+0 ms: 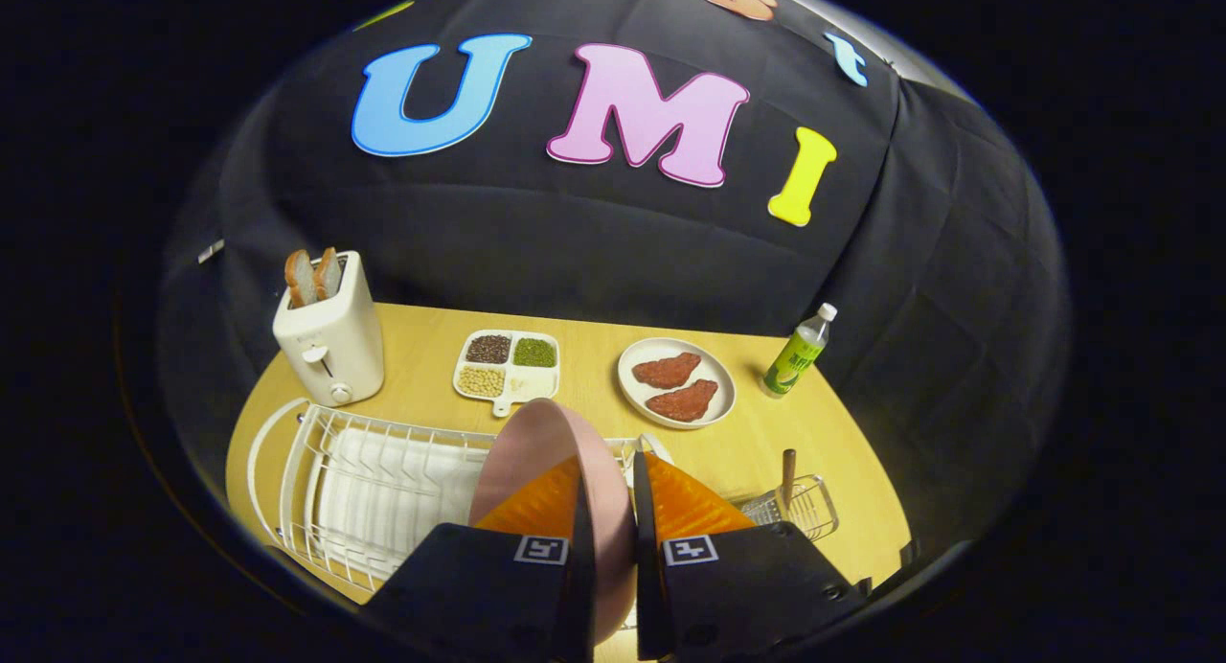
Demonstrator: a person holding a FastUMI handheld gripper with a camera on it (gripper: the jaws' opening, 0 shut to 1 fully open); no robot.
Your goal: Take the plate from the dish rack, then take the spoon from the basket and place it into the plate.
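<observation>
Counter (575, 342), light wood, spans the middle and lower frame. White wire dish rack (364, 491) sits lower left on it, the slots left of the plate bare over a white tray.

Your tongs (609, 495) are at bottom centre, clamped on the pink plate (536, 443). The plate stands on edge, its rim running down between the two fingers (536, 505), both pressing its faces. It is at the right end of the dish rack; you cannot tell whether its bottom edge touches the wires, since the fingers hide it.

Cream toaster (330, 342) is at upper left of the counter, behind the rack, with two bread slices (313, 275) sticking up out of the slots.

Round pale plate (720, 395) is just right of centre, beyond the fingers, carrying two reddish meat pieces (678, 385) side by side.

White four-compartment tray (548, 383) sits between the toaster and that plate, holding dark, green and pale beans, with one section bare.

Small wire basket (809, 505) is lower right, just beside the right finger. A brown handle, likely the spoon (788, 471), stands upright in it.

Green bottle (797, 354) with a white cap is at the far right of the counter, tilted in the view, well apart from the basket.
</observation>
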